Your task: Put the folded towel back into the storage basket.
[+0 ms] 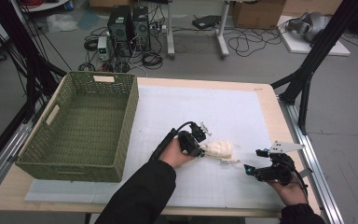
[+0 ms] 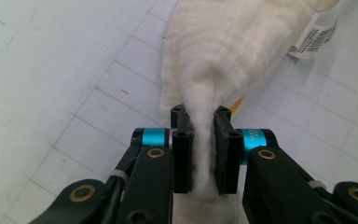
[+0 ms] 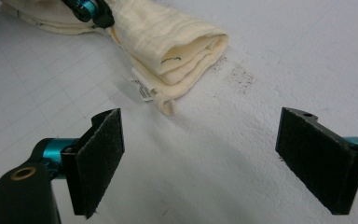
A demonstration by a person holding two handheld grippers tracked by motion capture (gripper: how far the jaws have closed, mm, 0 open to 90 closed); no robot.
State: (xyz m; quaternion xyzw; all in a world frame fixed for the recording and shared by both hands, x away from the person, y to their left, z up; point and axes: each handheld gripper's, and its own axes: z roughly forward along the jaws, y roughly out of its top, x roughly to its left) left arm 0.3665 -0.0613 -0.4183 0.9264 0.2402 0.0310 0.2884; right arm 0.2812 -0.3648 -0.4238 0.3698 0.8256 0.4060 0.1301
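Fingers of the left gripper (image 2: pixel 203 154) pinch one end of the folded cream cloth (image 1: pixel 220 150) on the bench (image 1: pixel 261 93); the right gripper (image 3: pixel 200 163), fingers wide, waits just beyond its other end.

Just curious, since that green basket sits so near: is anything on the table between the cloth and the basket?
Nothing visible. The cloth is pinched in the left gripper, and bare white mat lies between it and the basket.
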